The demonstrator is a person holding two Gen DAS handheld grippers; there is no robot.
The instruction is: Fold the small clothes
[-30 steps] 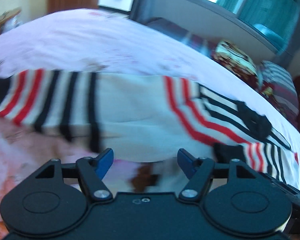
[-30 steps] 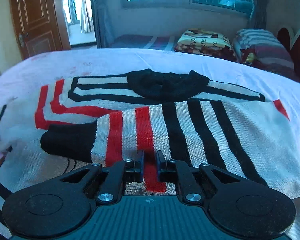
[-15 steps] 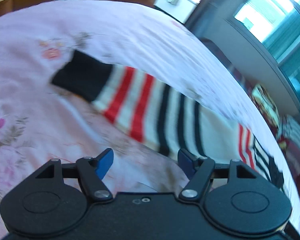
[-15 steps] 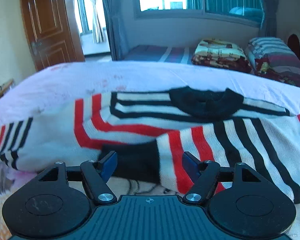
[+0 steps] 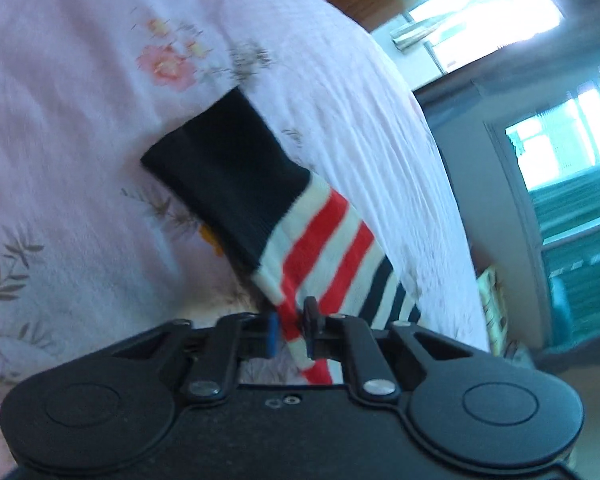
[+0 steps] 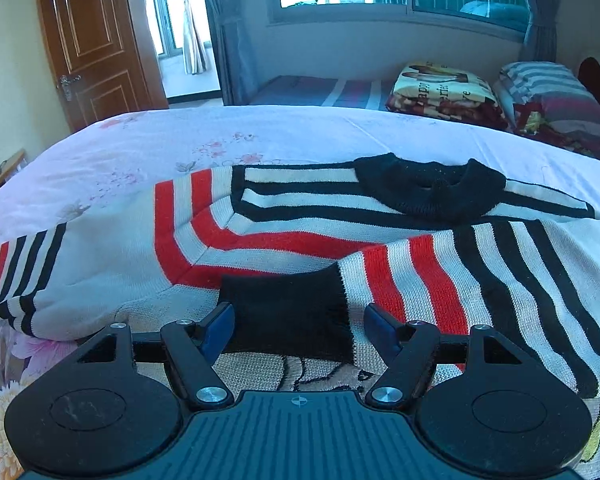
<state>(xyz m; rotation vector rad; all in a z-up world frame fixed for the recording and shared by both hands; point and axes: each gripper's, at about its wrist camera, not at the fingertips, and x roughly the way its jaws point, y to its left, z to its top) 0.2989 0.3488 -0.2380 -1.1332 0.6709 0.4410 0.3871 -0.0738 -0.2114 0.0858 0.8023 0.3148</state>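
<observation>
A small white sweater [image 6: 260, 216] with red and black stripes and a black collar [image 6: 428, 192] lies on the bed. Its right sleeve is folded across the body, black cuff [image 6: 288, 312] toward me. My right gripper [image 6: 298, 326] is open and empty, its jaws standing either side of that cuff, just above it. In the left wrist view my left gripper [image 5: 291, 334] is shut on the left sleeve [image 5: 320, 248] near its red stripes. The sleeve's black cuff [image 5: 228, 172] rests on the sheet ahead.
The bed is covered by a pink floral sheet [image 5: 60, 120]. A wooden door [image 6: 96, 44] stands at the far left. A window bench beyond the bed carries folded blankets [image 6: 444, 88] and a striped pillow [image 6: 552, 88].
My left gripper swung left along the sweater to the left sleeve and closed on it. My right gripper let go of the folded right sleeve, opened, and drew back a little.
</observation>
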